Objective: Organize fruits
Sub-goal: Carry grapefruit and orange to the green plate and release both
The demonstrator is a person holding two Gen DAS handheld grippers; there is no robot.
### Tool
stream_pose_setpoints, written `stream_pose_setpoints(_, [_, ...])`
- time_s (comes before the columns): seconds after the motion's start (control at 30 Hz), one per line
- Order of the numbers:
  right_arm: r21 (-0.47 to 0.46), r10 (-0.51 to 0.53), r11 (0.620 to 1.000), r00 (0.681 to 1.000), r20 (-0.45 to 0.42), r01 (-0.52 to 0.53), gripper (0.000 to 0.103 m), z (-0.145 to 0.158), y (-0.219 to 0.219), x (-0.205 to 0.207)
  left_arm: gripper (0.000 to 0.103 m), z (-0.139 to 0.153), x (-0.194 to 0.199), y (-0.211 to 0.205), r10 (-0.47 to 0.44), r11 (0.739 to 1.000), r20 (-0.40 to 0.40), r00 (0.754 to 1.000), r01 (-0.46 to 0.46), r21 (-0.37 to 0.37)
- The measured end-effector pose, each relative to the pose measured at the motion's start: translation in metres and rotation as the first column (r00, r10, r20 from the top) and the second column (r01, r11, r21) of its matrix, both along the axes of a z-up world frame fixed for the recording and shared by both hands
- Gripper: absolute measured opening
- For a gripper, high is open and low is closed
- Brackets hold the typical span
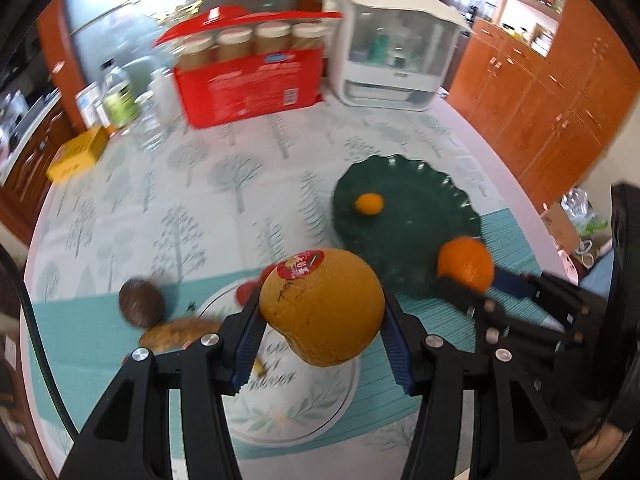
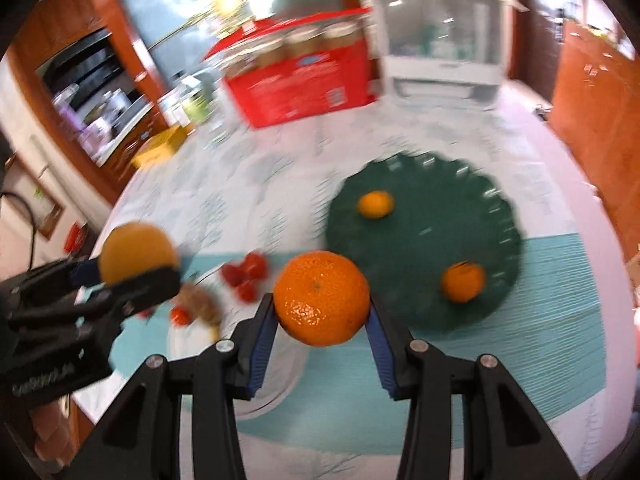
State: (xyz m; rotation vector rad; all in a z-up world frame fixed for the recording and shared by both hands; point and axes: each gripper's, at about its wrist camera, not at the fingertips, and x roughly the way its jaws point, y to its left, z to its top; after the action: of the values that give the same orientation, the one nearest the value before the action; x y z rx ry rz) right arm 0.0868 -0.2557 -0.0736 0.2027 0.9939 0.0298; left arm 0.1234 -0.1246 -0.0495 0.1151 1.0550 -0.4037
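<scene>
Both hands loaded, held above the table. Left gripper pinches a pomelo; right gripper pinches an orange. Green plate, near the right edge, holds two small oranges. Strawberries remain on the white plate. Roughly midway, I judge.

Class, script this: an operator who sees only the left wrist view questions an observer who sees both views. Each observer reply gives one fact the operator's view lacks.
Operator: I count one fruit on the green plate. Right?
Observer: No, two small oranges: one toward the far side, another near the front right rim, hidden from you by the large orange.
Operator: What is the red patch behind my yellow fruit?
Observer: Several strawberries at the white plate's far edge.
</scene>
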Motion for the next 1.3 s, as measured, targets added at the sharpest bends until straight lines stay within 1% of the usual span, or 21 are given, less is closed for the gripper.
stream_pose_setpoints(0.07, [-0.027,-0.046,0.999,0.999,0.005,0.046,0.044,0.004,-0.021,0.009,0.053,0.002,0.007,-0.018,-0.027,1.0,0.004,1.0,0.027,0.004])
stream_pose_setpoints(0.17, [-0.039,-0.099,0.994,0.995,0.018,0.099,0.044,0.008,-0.049,0.023,0.053,0.0,0.018,-0.045,-0.071,0.997,0.012,0.997,0.071,0.009])
stream_pose_setpoints(0.3, [-0.077,-0.173,0.981,0.984,0.045,0.176,0.044,0.012,-0.084,0.044,0.053,-0.01,0.037,-0.079,-0.123,0.992,0.001,0.992,0.123,0.008])
stream_pose_setpoints(0.4, [-0.041,-0.214,0.976,0.976,0.032,0.215,0.044,0.008,-0.107,0.064,0.053,-0.025,0.052,-0.105,-0.159,0.987,-0.021,0.987,0.16,0.015])
stream_pose_setpoints(0.5, [-0.022,-0.229,0.973,0.973,0.005,0.23,0.044,-0.001,-0.124,0.084,0.053,-0.042,0.065,-0.127,-0.178,0.983,-0.047,0.983,0.179,0.033])
stream_pose_setpoints(0.6, [-0.007,-0.227,0.974,0.973,-0.04,0.227,0.044,-0.017,-0.133,0.104,0.053,-0.061,0.074,-0.144,-0.187,0.981,-0.072,0.98,0.19,0.045])
stream_pose_setpoints(0.73, [-0.012,-0.229,0.973,0.965,-0.124,0.23,0.044,-0.048,-0.138,0.124,0.053,-0.091,0.085,-0.157,-0.183,0.979,-0.115,0.976,0.192,0.073])
stream_pose_setpoints(0.9, [-0.001,-0.23,0.972,0.949,-0.215,0.235,0.044,-0.083,-0.138,0.13,0.053,-0.119,0.094,-0.163,-0.177,0.977,-0.169,0.97,0.194,0.092])
stream_pose_setpoints(1.0, [-0.003,-0.231,0.971,0.938,-0.257,0.238,0.044,-0.099,-0.136,0.129,0.053,-0.129,0.095,-0.165,-0.17,0.977,-0.184,0.968,0.19,0.097])
stream_pose_setpoints(1.2, [-0.019,-0.219,0.974,0.924,-0.313,0.225,0.046,-0.117,-0.131,0.127,0.054,-0.139,0.096,-0.164,-0.168,0.976,-0.204,0.964,0.192,0.103])
stream_pose_setpoints(1.23, [-0.019,-0.22,0.974,0.923,-0.315,0.226,0.046,-0.118,-0.131,0.125,0.055,-0.139,0.095,-0.163,-0.162,0.976,-0.203,0.966,0.187,0.109])
stream_pose_setpoints(1.3, [-0.015,-0.224,0.973,0.924,-0.31,0.23,0.048,-0.117,-0.132,0.122,0.062,-0.136,0.094,-0.162,-0.16,0.977,-0.185,0.97,0.182,0.11])
